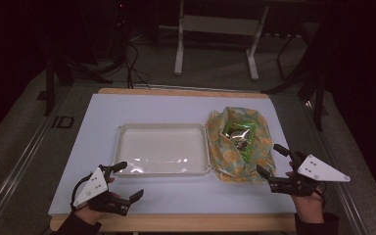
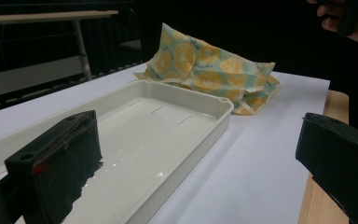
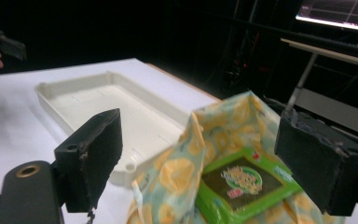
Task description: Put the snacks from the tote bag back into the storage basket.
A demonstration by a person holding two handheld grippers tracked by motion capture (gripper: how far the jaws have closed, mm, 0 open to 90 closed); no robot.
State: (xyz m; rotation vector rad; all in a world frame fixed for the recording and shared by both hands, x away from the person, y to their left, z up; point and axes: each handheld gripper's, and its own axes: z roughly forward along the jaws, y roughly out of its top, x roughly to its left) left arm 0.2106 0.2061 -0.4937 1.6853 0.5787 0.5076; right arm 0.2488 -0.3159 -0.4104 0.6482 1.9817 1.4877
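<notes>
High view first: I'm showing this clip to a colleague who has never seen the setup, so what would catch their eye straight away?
Most likely the orange-patterned cloth lying open on the table's right side, with a bright green packet in its middle. Next, the empty white tray at the centre, just left of the cloth. Then the left gripper and right gripper, both open, at the near edge.

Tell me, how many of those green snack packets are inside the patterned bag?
1 shows: a green packet lies in the open mouth of the orange-patterned bag, right of the white tray, near the right gripper. More could lie hidden beneath it.
</notes>
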